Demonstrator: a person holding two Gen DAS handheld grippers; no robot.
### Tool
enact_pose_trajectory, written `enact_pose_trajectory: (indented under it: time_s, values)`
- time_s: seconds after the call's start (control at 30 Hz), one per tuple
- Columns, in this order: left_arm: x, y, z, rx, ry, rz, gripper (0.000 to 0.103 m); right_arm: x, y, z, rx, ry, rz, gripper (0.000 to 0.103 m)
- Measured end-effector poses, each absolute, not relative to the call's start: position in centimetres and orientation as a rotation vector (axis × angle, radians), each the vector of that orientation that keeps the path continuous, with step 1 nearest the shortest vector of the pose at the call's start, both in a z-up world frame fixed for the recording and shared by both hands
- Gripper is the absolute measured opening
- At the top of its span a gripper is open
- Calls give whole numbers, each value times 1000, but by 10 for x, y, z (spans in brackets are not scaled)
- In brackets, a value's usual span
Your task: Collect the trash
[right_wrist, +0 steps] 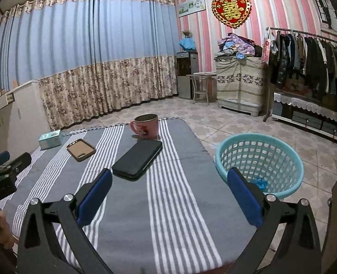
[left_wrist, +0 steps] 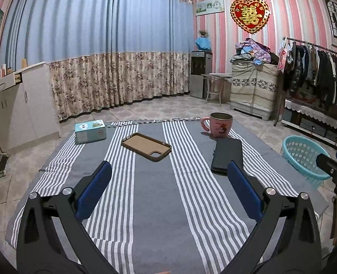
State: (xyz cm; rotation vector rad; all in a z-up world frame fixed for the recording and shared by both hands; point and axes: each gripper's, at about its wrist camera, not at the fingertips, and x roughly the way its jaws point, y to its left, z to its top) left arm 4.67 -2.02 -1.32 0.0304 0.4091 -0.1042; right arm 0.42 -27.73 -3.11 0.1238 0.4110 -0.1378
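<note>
My left tongs [left_wrist: 168, 169] gape wide, empty, over the grey striped cloth [left_wrist: 152, 194]. My right tongs [right_wrist: 168, 175] likewise, nothing between the pads. Crumpled blue scrap [right_wrist: 259, 181], no clear long axis, lies inside the perforated turquoise plastic basket [right_wrist: 282, 146], lower right, just beyond my right finger.

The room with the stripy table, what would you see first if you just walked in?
Probably the big red and gold heart high on the pink striped wall, and the tall blue curtains beside it. On the striped tablecloth stand a pink mug at the far end, a black phone just in front of it and a brown phone case to the left. A turquoise basket sits on the floor by the table's right side.
</note>
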Motion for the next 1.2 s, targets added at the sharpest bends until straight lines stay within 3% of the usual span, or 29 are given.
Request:
enact_pose_trajectory:
  time_s: [1.2]
  values:
    - [40,-9,-6,20,385,-57,98,3,-260,-26,101,390,-110,99]
